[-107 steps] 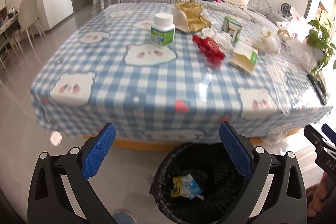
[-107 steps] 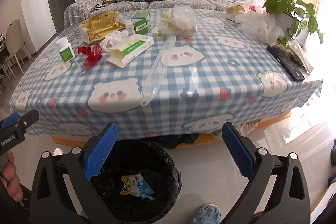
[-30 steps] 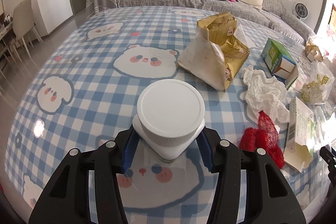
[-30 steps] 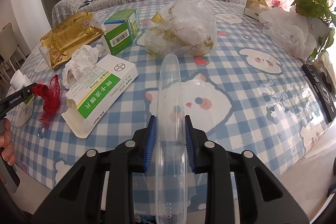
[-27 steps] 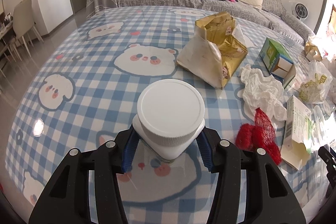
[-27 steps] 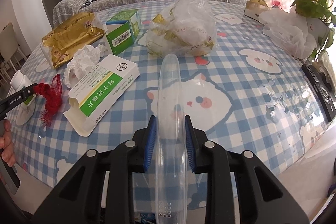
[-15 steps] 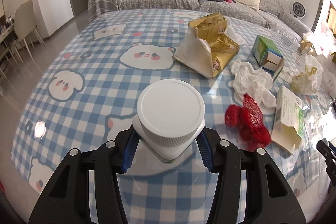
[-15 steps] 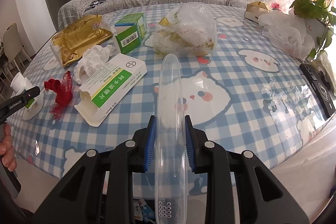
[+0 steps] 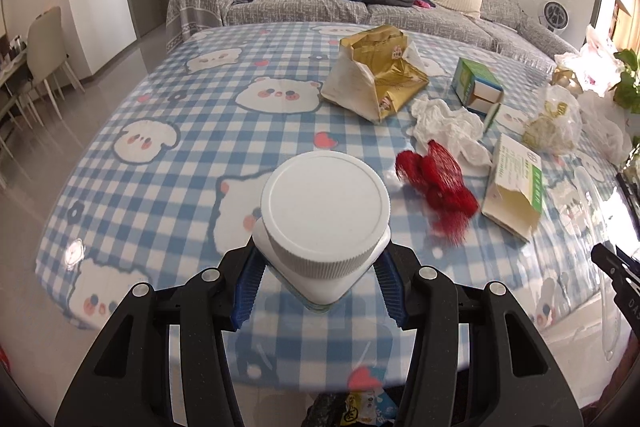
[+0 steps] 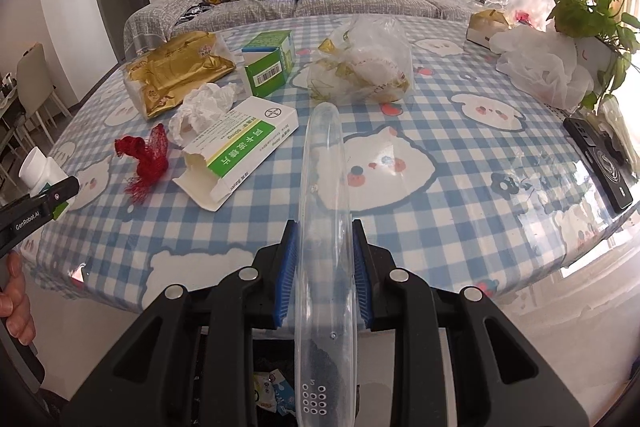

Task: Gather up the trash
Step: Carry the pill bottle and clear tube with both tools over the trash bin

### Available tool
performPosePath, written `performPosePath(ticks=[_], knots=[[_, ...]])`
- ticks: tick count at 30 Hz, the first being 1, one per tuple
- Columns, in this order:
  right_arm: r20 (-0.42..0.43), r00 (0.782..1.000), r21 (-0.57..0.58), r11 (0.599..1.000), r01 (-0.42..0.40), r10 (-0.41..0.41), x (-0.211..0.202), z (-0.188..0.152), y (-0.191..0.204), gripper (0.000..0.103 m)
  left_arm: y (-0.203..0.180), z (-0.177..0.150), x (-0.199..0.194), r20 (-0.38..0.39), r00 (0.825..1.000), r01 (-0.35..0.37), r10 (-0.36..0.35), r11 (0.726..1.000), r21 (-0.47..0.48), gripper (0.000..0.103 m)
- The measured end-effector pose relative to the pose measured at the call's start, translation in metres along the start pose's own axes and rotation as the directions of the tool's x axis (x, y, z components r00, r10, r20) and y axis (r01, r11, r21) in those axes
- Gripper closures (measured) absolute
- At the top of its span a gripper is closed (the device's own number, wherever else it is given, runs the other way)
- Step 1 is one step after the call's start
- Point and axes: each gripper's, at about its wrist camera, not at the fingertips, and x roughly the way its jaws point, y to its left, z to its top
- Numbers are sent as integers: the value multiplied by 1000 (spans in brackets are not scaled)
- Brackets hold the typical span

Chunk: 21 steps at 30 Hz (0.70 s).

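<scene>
Risk: my left tool (image 9: 320, 287) grips the white bottle (image 9: 324, 215), my right tool (image 10: 322, 279) clamps the clear tube (image 10: 324, 227); its overhang may pivot and miss the bin (image 10: 272, 375).

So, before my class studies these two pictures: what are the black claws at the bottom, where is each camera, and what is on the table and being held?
No robot here: a person holds a two-finger gripper in each hand, each carrying a forward-looking fisheye camera. The left gripper clamps a white-capped bottle. The right gripper clamps a clear plastic case. On the checked tablecloth lie a gold bag, crumpled tissue, red netting, a green-and-white box and a green carton. A black bin shows below the table edge.
</scene>
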Motion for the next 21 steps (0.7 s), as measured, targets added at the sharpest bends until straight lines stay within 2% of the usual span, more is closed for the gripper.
performPosePath(ticks=[7,21], knots=[[21,1000,-6,1000,-10,10,-21,-11,0,78,-2,-20,-19,-14,1000,10,-10,1000,2,53],[44,998,-19,999,-41,42,-54,-38,10,78,-11,-60,-57,21,998,58,-59,998,11,53]])
